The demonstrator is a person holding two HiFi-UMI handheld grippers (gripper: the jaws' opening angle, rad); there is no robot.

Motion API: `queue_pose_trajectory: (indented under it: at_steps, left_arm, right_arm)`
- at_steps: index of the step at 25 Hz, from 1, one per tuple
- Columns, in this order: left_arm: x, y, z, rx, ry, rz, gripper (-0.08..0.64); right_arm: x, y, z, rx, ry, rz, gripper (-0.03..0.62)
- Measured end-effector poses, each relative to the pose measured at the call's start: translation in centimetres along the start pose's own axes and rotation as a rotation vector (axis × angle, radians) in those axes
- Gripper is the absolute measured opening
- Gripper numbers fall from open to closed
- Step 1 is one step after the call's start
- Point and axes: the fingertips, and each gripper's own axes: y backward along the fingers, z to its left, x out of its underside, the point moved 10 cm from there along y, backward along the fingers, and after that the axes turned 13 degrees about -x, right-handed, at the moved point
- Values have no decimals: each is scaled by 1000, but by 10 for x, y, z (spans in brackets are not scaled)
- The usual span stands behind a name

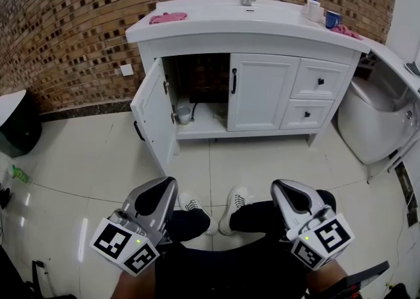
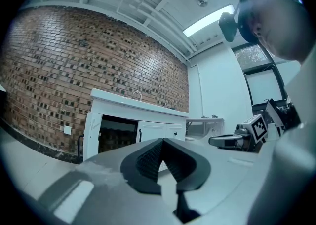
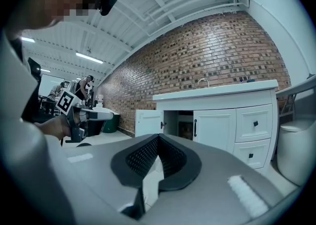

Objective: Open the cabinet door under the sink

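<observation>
Cabinet door [image 1: 153,111] ajar, pink cloth [image 1: 168,18] on sink [image 1: 262,21] top

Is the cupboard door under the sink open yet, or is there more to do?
Done: the left cabinet door stands swung wide, and you can see inside the cupboard. In hand: nothing. The left gripper and right gripper sit low by the person's knees, jaws together and empty. Left: probably nothing, unless the middle door, which is shut, should be opened too.
</observation>
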Motion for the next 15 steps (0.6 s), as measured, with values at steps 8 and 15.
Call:
queue_pose_trajectory:
  at_steps: [8, 15]
  left_arm:
    - [1, 0, 0, -1, 7, -6, 3]
    - [4, 1, 0, 0, 14, -3, 3]
  right_arm:
    - [0, -1, 0, -5, 4, -1, 8]
    - [3, -1, 2, -3, -1, 8, 8]
